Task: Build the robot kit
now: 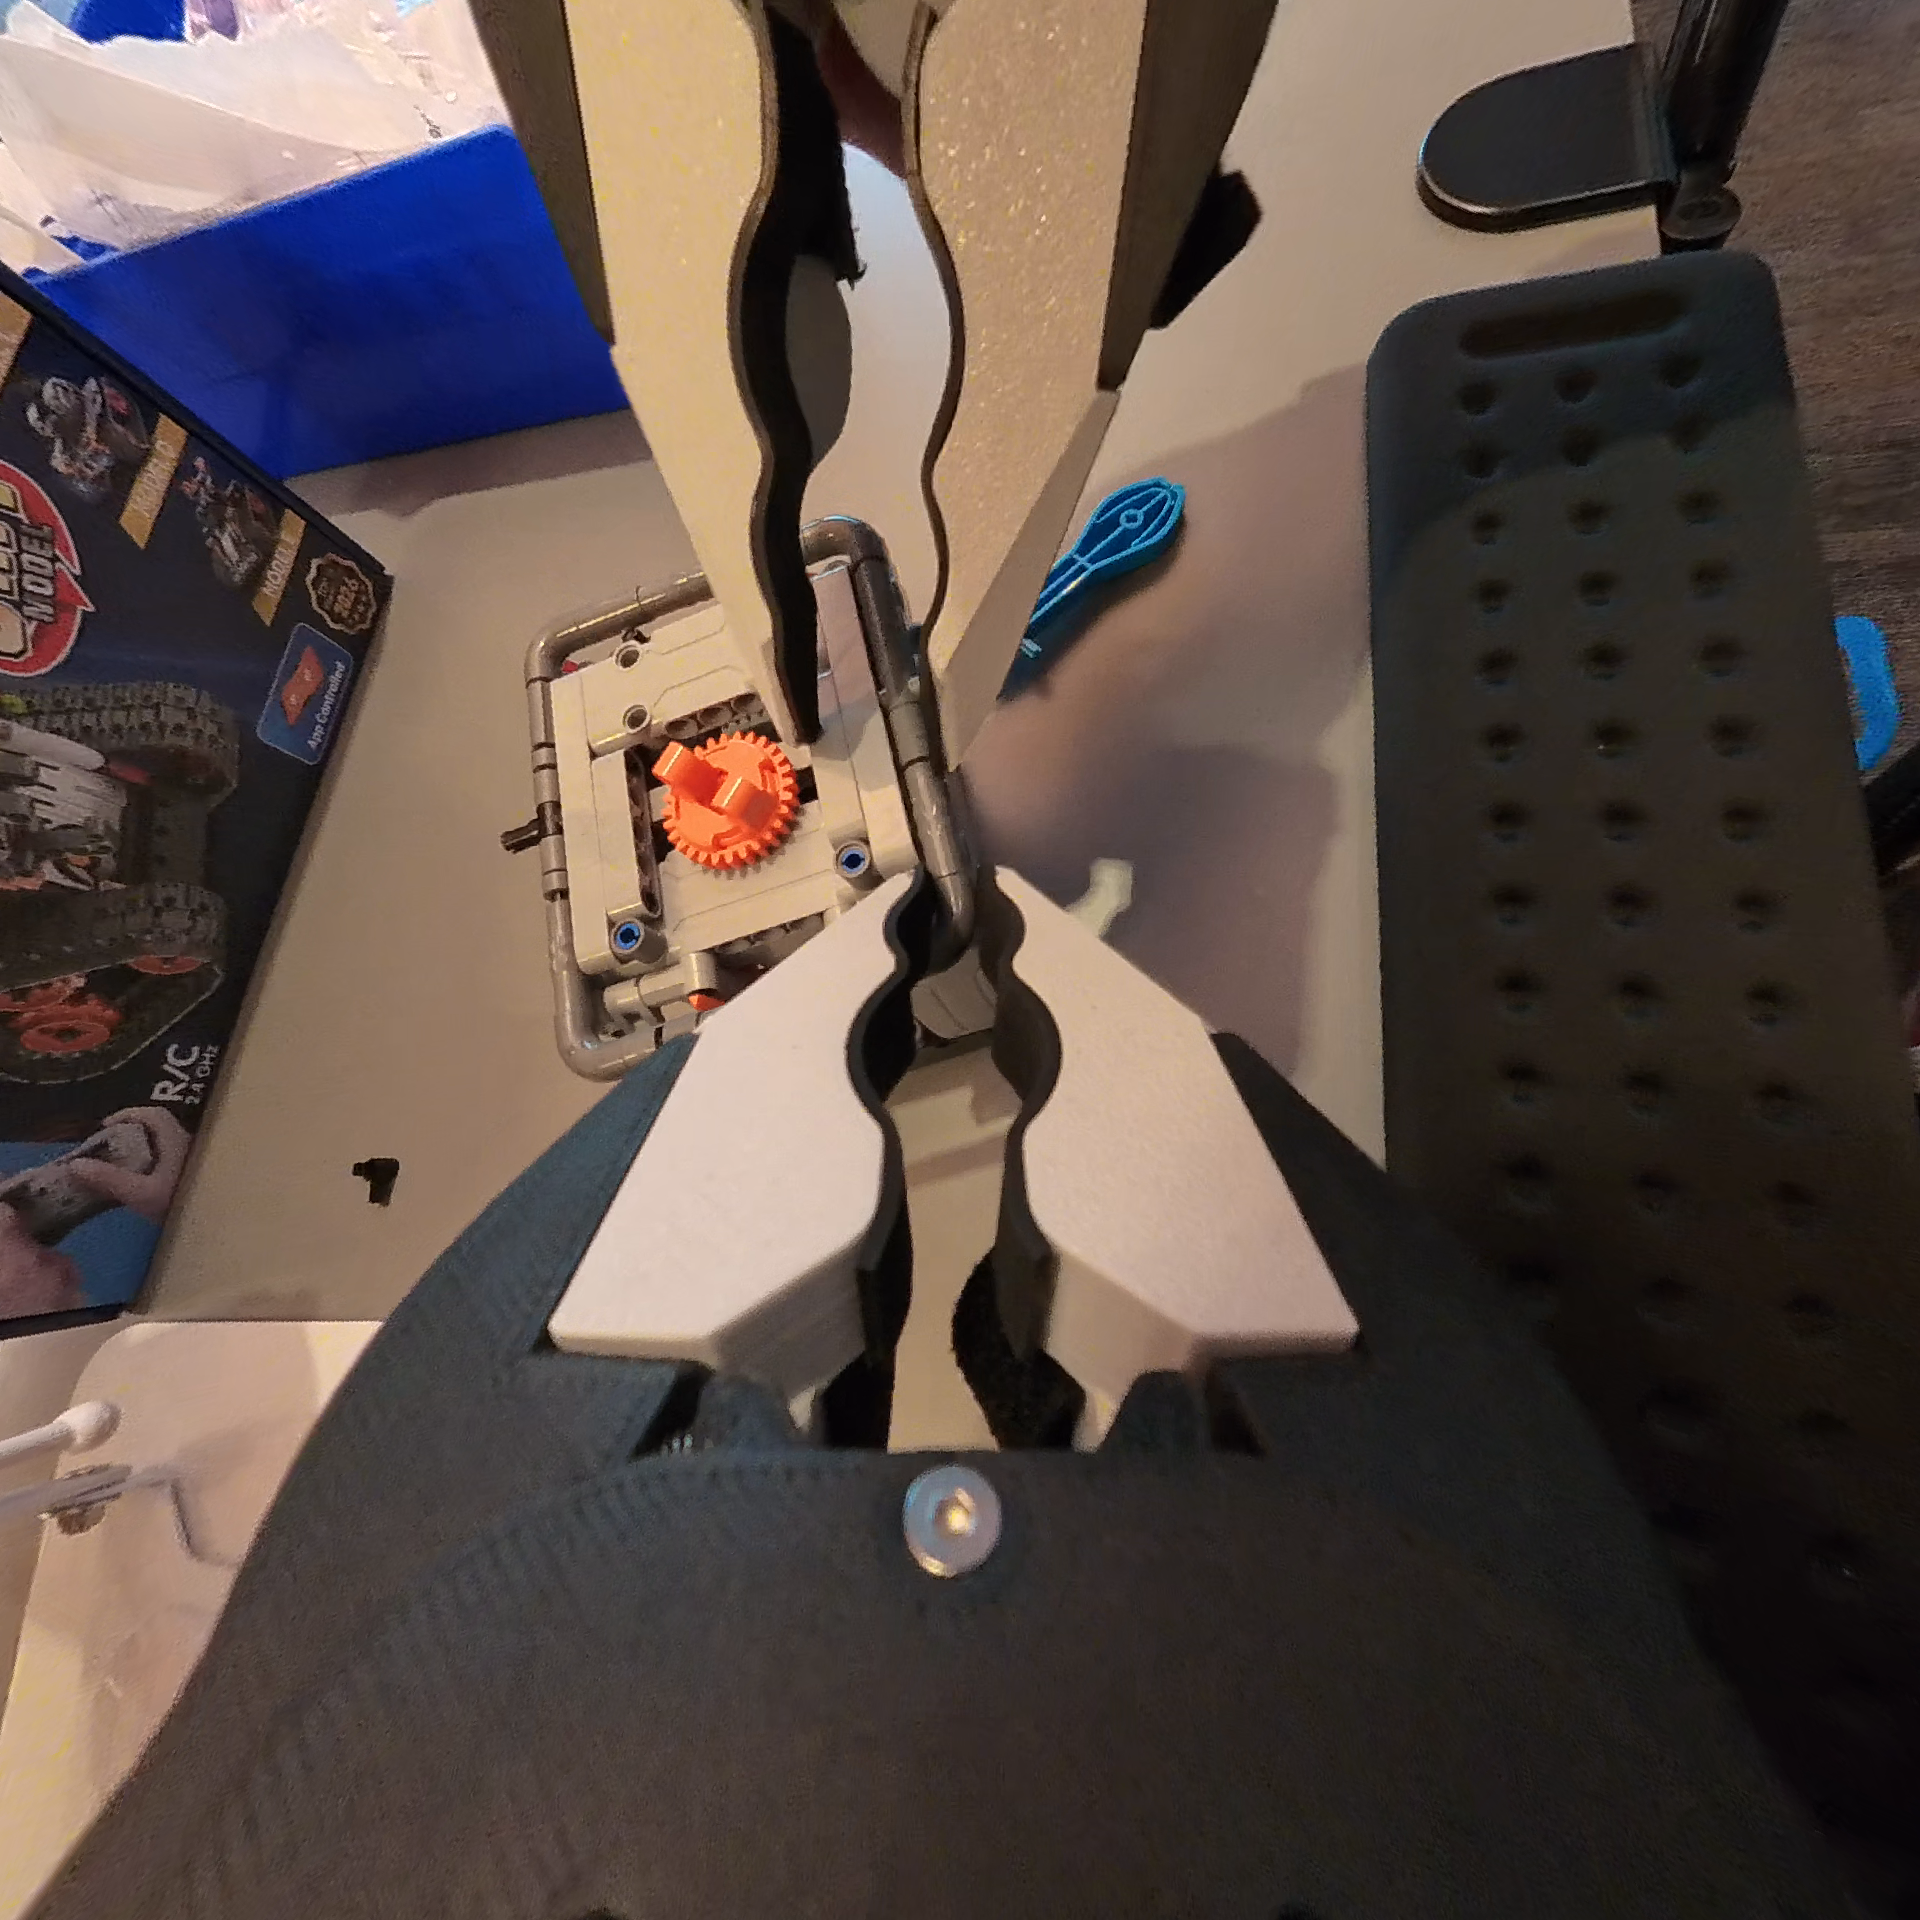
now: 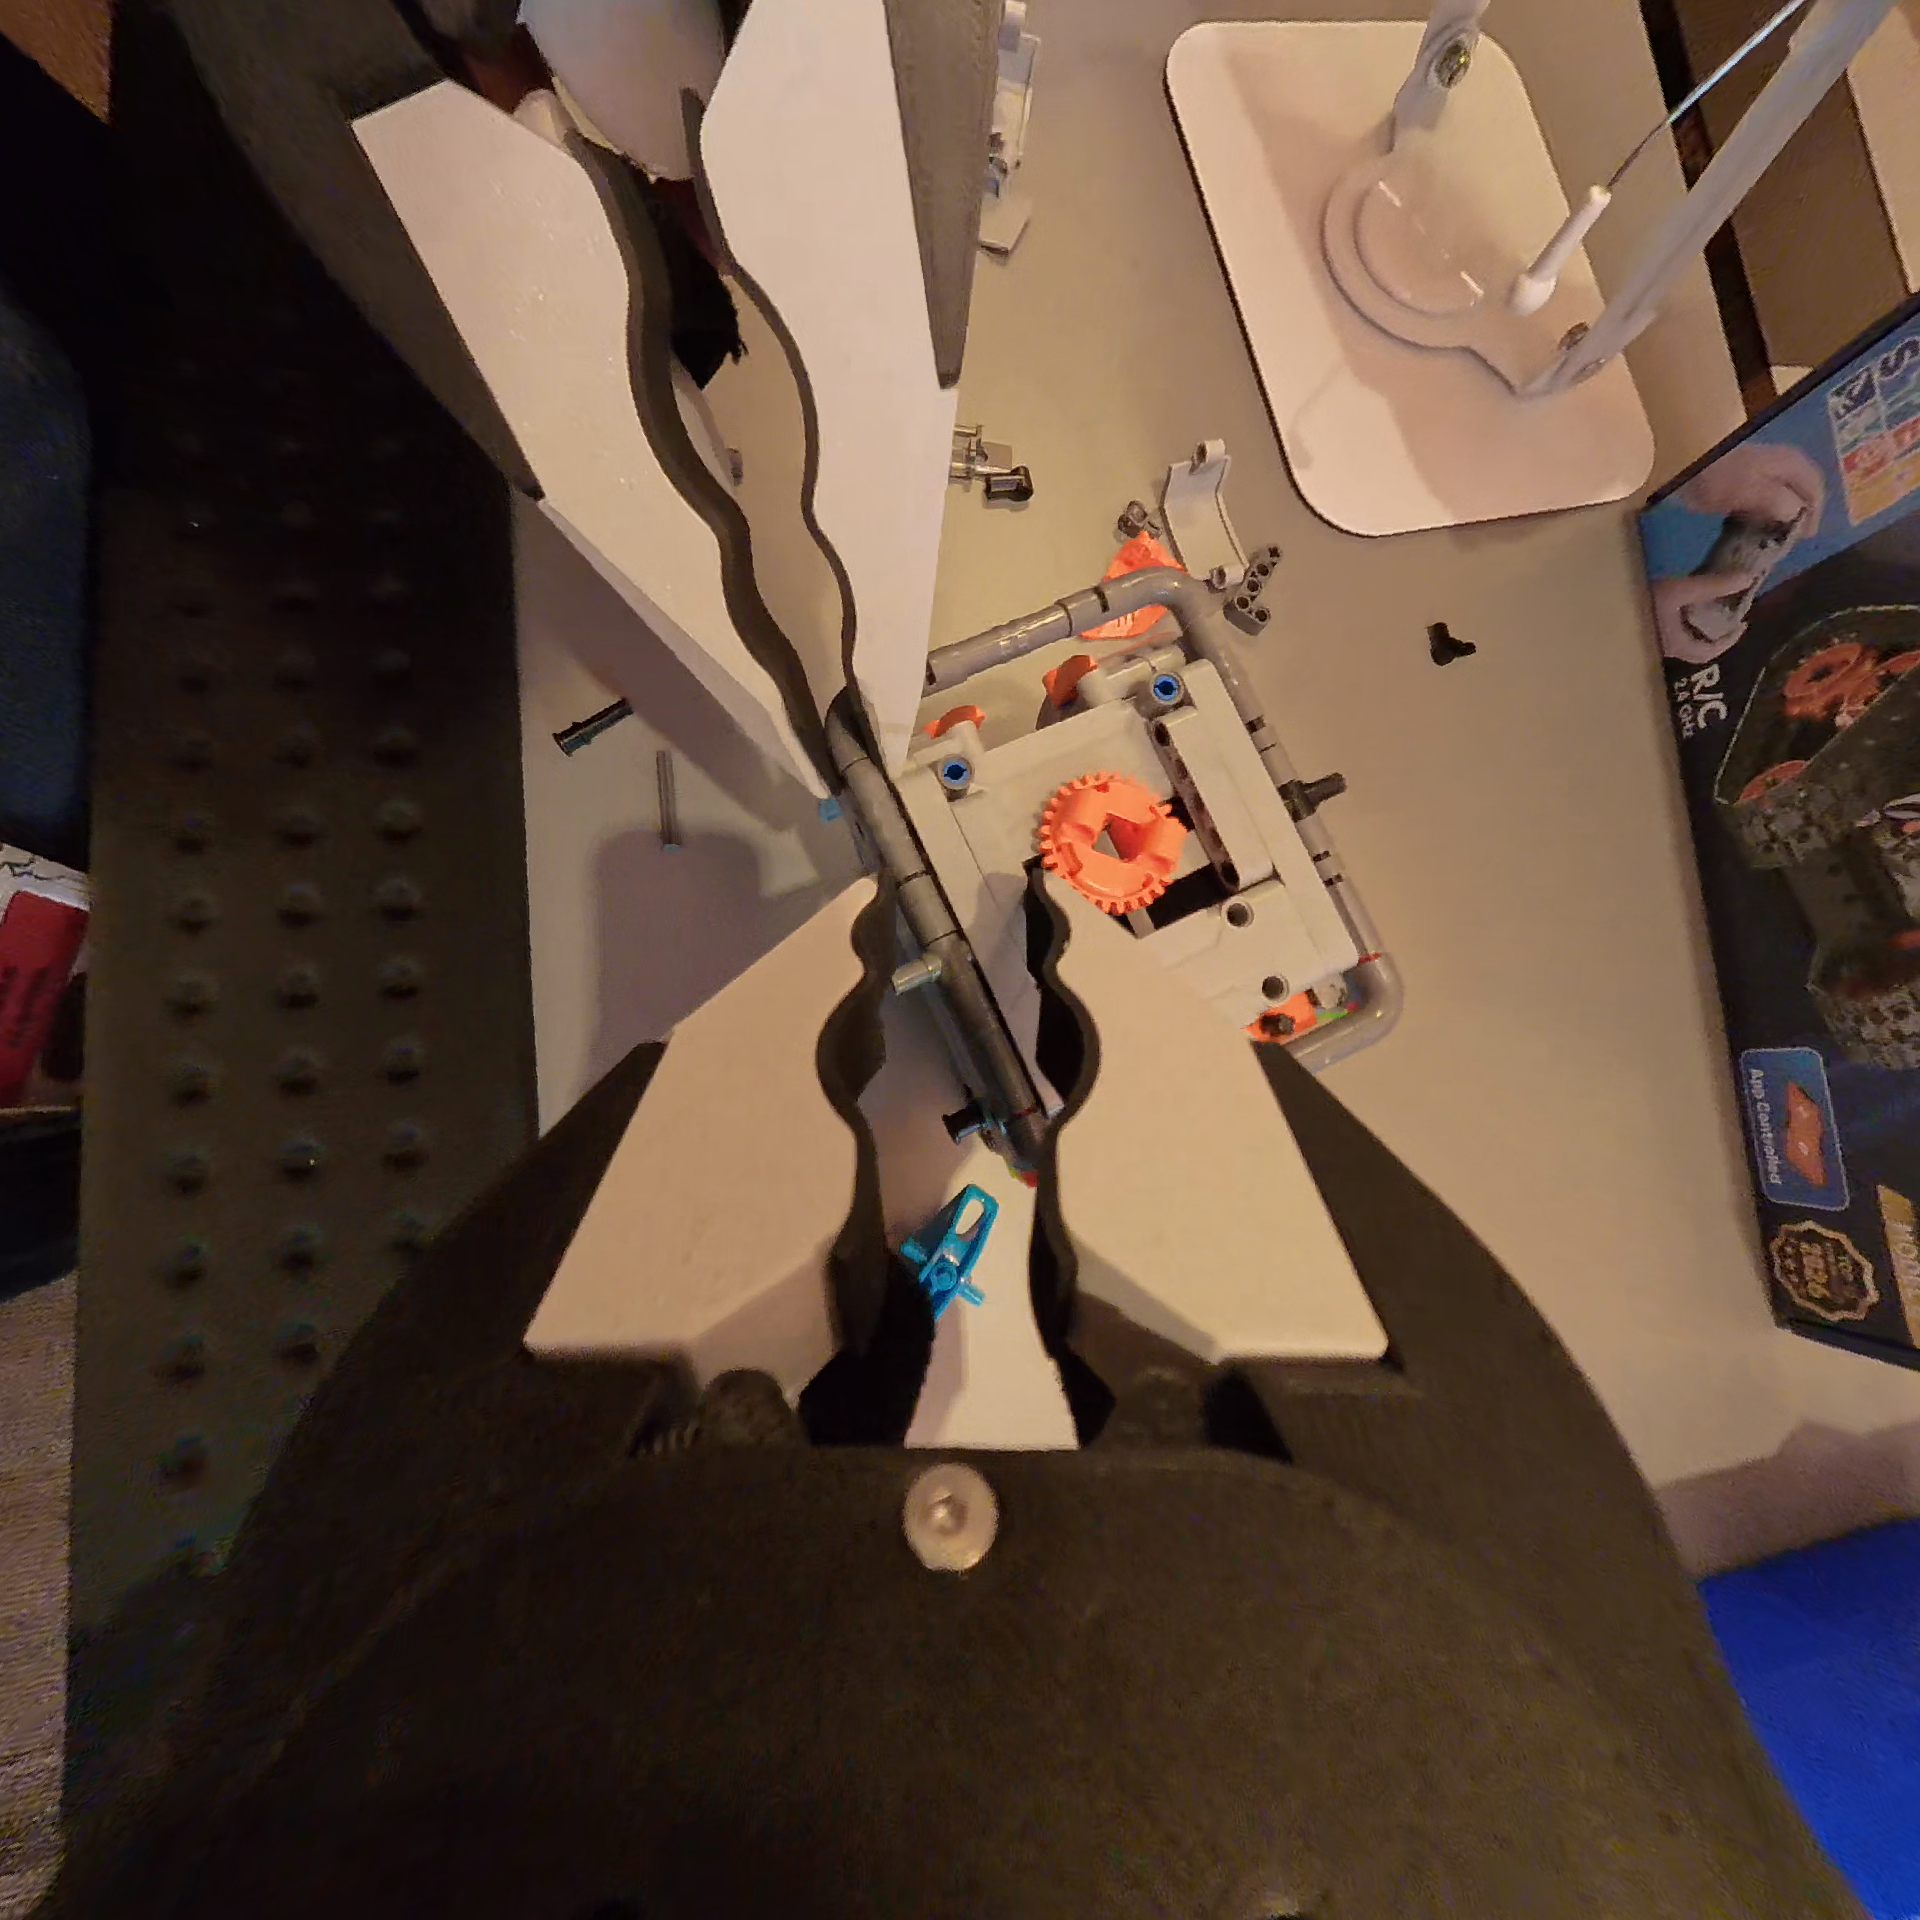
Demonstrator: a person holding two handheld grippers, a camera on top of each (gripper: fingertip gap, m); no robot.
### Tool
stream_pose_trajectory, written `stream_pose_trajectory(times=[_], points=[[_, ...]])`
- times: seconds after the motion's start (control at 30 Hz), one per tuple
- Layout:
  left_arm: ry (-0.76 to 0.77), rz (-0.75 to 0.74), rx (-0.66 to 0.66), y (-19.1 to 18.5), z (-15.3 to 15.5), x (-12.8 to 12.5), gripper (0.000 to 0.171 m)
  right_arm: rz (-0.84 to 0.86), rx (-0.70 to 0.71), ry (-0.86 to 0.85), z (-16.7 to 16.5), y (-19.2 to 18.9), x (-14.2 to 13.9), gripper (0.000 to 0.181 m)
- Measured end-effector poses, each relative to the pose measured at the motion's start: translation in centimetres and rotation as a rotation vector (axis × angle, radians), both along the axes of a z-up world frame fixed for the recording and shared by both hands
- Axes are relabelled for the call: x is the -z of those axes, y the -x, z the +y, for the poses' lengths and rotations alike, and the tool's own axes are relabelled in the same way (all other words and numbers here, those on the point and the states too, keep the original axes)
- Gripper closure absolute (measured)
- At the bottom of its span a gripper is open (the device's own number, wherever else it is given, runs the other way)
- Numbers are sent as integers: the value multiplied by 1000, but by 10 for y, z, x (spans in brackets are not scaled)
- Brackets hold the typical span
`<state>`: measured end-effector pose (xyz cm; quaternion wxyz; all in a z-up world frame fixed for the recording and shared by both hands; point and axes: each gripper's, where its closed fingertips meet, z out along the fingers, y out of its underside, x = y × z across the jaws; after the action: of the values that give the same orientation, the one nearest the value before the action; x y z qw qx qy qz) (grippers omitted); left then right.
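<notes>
Packaging sits at the far left of the left wrist view: a dark printed cardboard box (image 1: 156,790) showing a tracked toy vehicle, with a blue plastic bin (image 1: 343,312) beyond it, both on the pale tabletop (image 1: 416,1039). Next comes the grey brick-built square assembly (image 1: 717,810) ringed by a grey tube frame, an orange toothed gear (image 1: 727,800) on its top face. The left gripper (image 1: 951,894) has its white jaws pinched on the frame's near right corner tube. The right gripper (image 1: 873,717) reaches in from the far side, its jaws narrowly parted astride the frame's right rail, one tip on the grey top beside the gear, the other outside the rail. A small blue plastic tool (image 1: 1112,551) lies just right of it. A black perforated pad (image 1: 1621,831) fills the right side.
</notes>
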<state>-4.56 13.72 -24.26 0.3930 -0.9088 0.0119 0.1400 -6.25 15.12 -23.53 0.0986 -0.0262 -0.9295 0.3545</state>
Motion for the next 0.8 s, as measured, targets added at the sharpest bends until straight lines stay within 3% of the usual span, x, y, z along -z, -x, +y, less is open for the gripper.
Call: stream_pose_trajectory(times=[0.6, 0.8], points=[[-23, -68, 61, 1, -7, 0, 166, -64, -41, 87, 2, -2, 0, 162], [-39, -111, 53, 3, -5, 0, 166, -14, -20, -5, -5, -3, 1, 156]])
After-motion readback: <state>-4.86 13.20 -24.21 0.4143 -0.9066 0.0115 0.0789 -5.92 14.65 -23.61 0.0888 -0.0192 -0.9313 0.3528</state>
